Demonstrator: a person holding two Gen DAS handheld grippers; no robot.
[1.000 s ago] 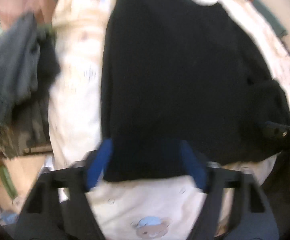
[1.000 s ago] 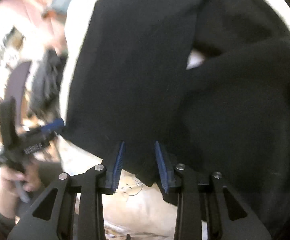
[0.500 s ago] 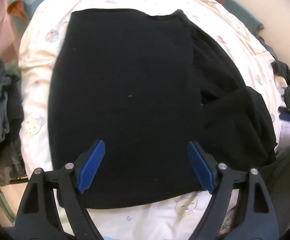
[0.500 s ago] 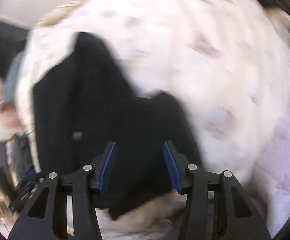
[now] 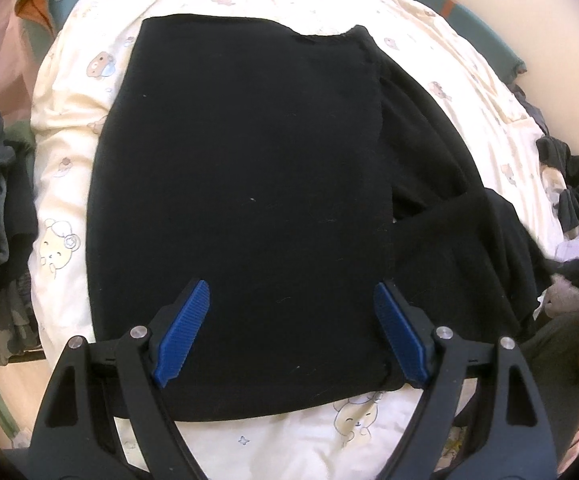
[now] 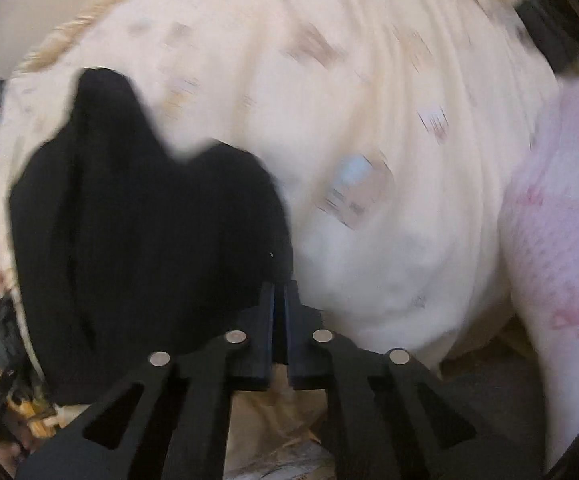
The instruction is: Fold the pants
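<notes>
L fingers [image 5: 289, 332] spread wide over black pants [image 5: 241, 184], nothing gripped; R fingers [image 6: 278, 292] clenched on pants edge.

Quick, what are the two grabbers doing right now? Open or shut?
Left gripper: open, above the black pants, holding nothing.
Right gripper: shut at the pants' edge; whether it pinches cloth cannot be told.

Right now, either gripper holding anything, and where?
Left gripper holds nothing. Right gripper looks shut on the black pants at their edge; blur leaves doubt.
</notes>
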